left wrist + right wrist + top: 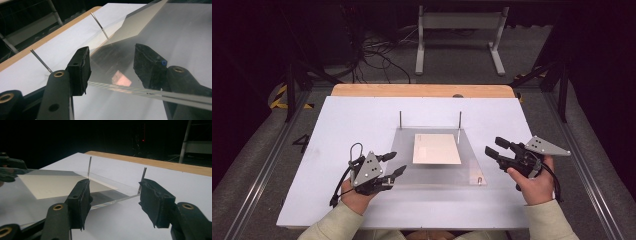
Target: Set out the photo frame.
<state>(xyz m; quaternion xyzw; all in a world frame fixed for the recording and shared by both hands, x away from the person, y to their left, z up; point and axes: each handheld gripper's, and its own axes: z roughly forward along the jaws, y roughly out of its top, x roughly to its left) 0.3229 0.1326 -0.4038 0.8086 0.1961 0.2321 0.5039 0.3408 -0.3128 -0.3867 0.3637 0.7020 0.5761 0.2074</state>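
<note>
Acrylic, clear and flat, that's our plate [432, 170], lying mid-surface [337, 120] on white board with two thin metal pins [400, 120] upright at its far edge. We see a cream paper sheet [436, 148] on it, glossy in the high view. Our left tool [393, 164] gapes wide at the plate's left edge; our right tool [493, 146] gapes wide just beside its right edge, holding nothing.

A lab: dark surrounds, floor cables [377, 52], metal rig frame [292, 90] around the table [337, 125].
</note>
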